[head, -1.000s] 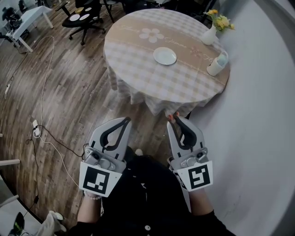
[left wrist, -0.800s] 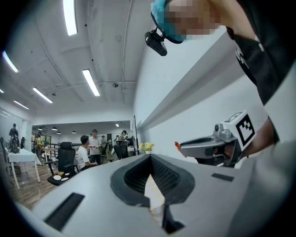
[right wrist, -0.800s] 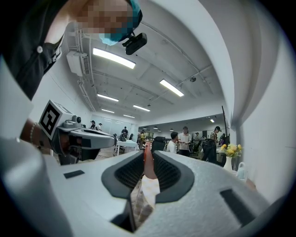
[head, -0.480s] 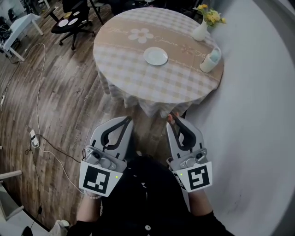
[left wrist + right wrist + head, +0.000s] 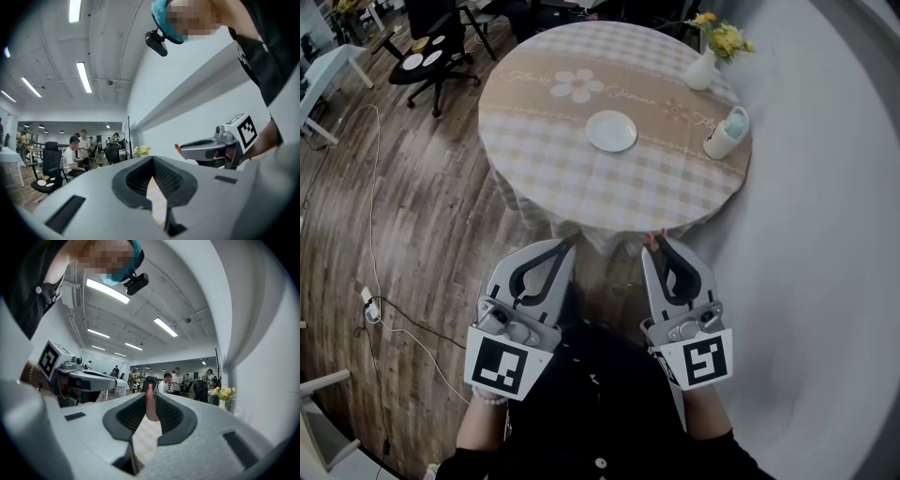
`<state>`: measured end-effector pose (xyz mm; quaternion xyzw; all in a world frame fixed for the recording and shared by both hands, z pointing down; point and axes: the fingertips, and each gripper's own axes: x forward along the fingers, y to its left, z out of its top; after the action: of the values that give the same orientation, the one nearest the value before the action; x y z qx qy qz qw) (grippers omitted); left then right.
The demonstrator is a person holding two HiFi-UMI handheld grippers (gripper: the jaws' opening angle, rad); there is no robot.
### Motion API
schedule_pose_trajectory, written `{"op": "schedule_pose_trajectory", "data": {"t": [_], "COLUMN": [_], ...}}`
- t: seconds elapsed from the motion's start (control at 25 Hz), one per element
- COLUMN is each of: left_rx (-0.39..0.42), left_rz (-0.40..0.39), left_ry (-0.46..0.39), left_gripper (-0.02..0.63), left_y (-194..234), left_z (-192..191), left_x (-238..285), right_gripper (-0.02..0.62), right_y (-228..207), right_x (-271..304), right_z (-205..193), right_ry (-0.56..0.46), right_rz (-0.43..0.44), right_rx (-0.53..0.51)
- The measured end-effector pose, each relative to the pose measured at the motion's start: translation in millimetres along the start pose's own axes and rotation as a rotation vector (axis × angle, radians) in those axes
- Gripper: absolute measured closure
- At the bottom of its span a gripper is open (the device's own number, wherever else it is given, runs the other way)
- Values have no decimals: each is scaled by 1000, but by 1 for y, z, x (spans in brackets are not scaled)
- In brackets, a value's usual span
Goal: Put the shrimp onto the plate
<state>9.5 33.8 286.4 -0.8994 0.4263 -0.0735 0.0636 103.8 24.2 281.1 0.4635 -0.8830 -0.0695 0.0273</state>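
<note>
Right tongs: the right tongs (image 5: pixel 149 393) are clamping a small pink-orange shrimp (image 5: pixel 150 406) between the jaw tips, and its end is poking up past them.
Left tongs: the left tongs (image 5: pixel 152 159) are sitting with their jaws pressed together on themselves.
Both tongs: in the head view the left tongs (image 5: pixel 565 244) and right tongs (image 5: pixel 657 240) are hovering side by side just off the near edge of the counter, tips pointing toward it.
Shrimp: it is showing as an orange speck (image 5: pixel 651 240) at the right tongs' tips, off the counter.
Plate: a round white plate (image 5: pixel 611 130) is lying near the middle of the round counter in a beige checked cloth (image 5: pixel 546 141), well apart from the shrimp.
Far right edge: a white vase of yellow flowers (image 5: pixel 703 66) is standing upright.
Right edge: a white cup-like container with a pale blue top (image 5: pixel 727 134) is sitting near the rim.
Floor: brown wooden floor (image 5: pixel 431 216) is lying below the tongs.
</note>
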Motion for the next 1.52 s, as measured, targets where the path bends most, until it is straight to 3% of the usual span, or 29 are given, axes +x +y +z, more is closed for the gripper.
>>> {"op": "schedule_pose_trajectory", "data": {"t": [0.44,1.04,1.52], "left_rx": [-18,28,5], "left_rz": [-64,-144,-180], "left_ry": [-19,-49,-37], "left_gripper": [606,606,606], "left_y": [62,151,172], "left_z": [-2,-14,-23], "left_x": [45,114,147], "right_gripper": [541,541,541], "right_y": [-20,-50,-70], "right_x": [69,177,203], "right_z": [1,-9,-18], "right_ry": [24,50,80], "right_rz": [-54,-102,-126], "right_rx": [-5,-12,1]}}
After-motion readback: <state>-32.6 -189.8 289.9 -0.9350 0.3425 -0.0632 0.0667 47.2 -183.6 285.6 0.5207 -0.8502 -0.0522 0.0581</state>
